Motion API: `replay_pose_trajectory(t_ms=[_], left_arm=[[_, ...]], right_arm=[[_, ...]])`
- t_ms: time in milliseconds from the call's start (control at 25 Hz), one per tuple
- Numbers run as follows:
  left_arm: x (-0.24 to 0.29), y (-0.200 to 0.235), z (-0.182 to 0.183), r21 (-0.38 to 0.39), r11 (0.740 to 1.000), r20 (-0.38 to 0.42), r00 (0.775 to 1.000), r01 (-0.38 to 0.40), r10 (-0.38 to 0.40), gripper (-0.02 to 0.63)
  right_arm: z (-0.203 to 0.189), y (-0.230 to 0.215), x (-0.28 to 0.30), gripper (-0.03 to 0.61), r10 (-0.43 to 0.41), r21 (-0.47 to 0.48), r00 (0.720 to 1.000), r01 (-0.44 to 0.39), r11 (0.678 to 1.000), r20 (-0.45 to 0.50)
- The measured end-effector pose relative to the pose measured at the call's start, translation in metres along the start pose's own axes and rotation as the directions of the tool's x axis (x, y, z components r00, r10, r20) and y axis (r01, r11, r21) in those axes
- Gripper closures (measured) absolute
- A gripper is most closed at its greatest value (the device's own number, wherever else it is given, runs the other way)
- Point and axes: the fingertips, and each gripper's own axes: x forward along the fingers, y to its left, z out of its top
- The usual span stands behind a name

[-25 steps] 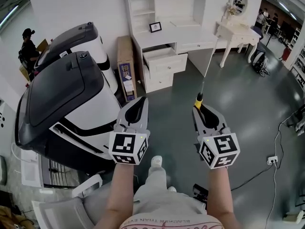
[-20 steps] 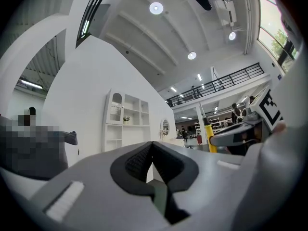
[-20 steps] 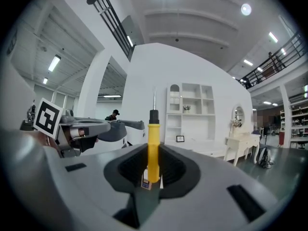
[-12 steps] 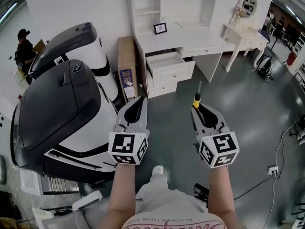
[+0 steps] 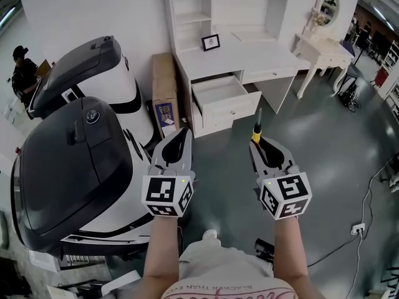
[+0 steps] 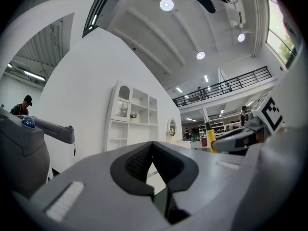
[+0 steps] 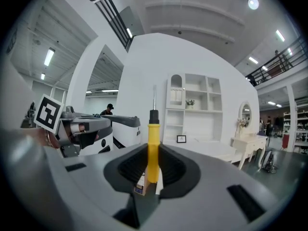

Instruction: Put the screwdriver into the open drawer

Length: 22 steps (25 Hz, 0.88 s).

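Right gripper (image 5: 262,143) clamps yellow-handled screwdriver (image 5: 256,129), shaft toward open drawer (image 5: 219,91) of white desk (image 5: 249,53). Left gripper (image 5: 181,136) closed, empty. Cardboard box (image 5: 163,80) label too small to read.

The grey floor (image 5: 312,148) carries a white desk at twelve o'clock. Its surface (image 5: 249,55) bears one small framed picture (image 5: 211,42), and its top drawer (image 5: 219,94) stands pulled out. A tall cardboard box (image 5: 164,89) stands on the floor against the desk at eleven o'clock. Two large black-and-white machines (image 5: 75,161) fill nine o'clock. A white dressing table (image 5: 321,47) stands at one o'clock, and a socket (image 5: 357,228) with its cable lies at four.
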Motion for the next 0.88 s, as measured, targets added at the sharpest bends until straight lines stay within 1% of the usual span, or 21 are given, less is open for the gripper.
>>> replay_pose_trajectory(t_ms=[200,440,880], left_arm=[[0.015,0.021,-0.005,0.002,1.000,-0.002,1.000,-0.001,0.001,0.604],[0.026,0.036,-0.014,-0.007,1.000,-0.015,1.000,-0.002,0.001,0.604],[0.065,0.059,-0.017,-0.001,1.000,0.000,1.000,-0.030,0.030,0.604]], right_arm=[[0.001,-0.006,0.026,0.506,-0.016,0.011,1.000,0.016,1.000,-0.004],[-0.002,-0.014,0.038,0.506,-0.040,0.024,0.999,0.040,0.999,-0.008],[-0.001,-0.049,0.081,0.506,-0.043,0.039,0.999,0.043,0.998,0.001]])
